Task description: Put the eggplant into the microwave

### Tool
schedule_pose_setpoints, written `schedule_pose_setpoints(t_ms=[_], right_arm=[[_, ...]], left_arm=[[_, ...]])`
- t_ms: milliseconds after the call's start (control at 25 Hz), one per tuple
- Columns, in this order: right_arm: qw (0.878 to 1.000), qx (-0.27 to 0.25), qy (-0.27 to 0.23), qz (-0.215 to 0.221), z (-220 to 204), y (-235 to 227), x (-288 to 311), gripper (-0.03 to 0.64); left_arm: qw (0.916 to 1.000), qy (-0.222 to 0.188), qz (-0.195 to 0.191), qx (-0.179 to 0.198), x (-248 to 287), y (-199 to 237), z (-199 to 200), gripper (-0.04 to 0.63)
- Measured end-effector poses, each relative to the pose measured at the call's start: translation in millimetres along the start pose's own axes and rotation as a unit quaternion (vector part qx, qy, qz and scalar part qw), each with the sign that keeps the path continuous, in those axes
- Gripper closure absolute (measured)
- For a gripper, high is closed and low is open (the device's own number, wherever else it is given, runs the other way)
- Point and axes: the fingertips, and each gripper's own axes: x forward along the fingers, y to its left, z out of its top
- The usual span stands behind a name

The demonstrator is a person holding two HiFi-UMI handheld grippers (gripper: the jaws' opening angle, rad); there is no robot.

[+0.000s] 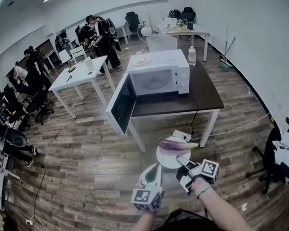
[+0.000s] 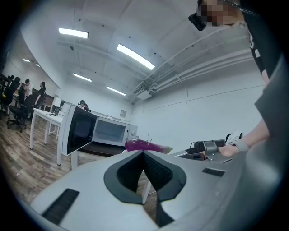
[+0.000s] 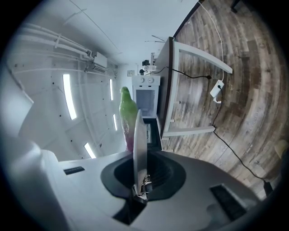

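Right gripper [image 3: 141, 173] pinching plate [image 3: 139, 135] edge-on, eggplant [image 1: 174, 145] atop in head view

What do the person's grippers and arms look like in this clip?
The left gripper and right gripper have light grey bodies with black jaw pads; each carries a white cube of black square markers. The right wrist wears a white band. No sleeves reach the forearms.
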Motion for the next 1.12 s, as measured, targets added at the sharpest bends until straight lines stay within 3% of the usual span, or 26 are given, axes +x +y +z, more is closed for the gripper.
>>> schedule_pose_setpoints(t_ms=[480, 1120], right_arm=[[1.0, 0.009, 0.012, -0.018, 48.3, -11.2, 46.1, 0.6], [1.0, -0.003, 0.01, -0.023, 119.3, -15.5, 139.7, 0.6]], left_arm=[[0.9997, 0.005, 0.019, -0.013, 56.9, 30.2, 2.9, 0.595], [0.9998, 0.013, -0.01, -0.009, 170.9, 88.1, 15.4, 0.595]])
